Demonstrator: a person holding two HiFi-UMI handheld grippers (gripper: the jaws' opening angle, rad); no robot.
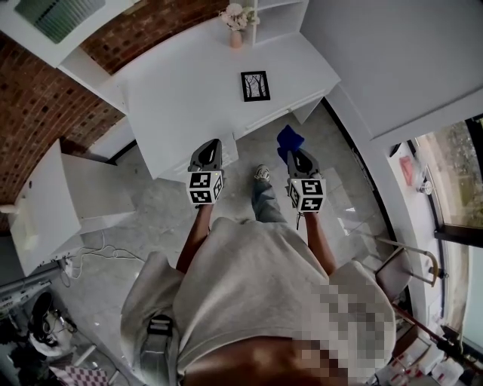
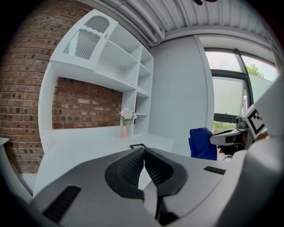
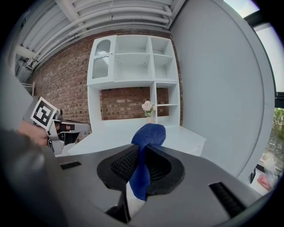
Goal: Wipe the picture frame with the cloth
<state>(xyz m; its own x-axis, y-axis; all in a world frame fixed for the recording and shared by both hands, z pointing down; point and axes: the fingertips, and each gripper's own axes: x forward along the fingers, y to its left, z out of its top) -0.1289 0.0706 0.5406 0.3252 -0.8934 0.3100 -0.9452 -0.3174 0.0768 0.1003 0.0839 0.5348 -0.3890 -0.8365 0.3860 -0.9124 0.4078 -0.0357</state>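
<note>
A small black picture frame lies flat on the white desk, well ahead of both grippers; its near edge peeks over the left jaws. My right gripper is shut on a blue cloth, which bunches above the jaws and hangs down between them. My left gripper is shut with nothing between its jaws, held over the desk's front edge. Both grippers hover short of the frame.
A pink vase with pale flowers stands at the back of the desk beside white shelving. A brick wall runs behind. A second white surface sits to the left; cables and clutter lie on the floor.
</note>
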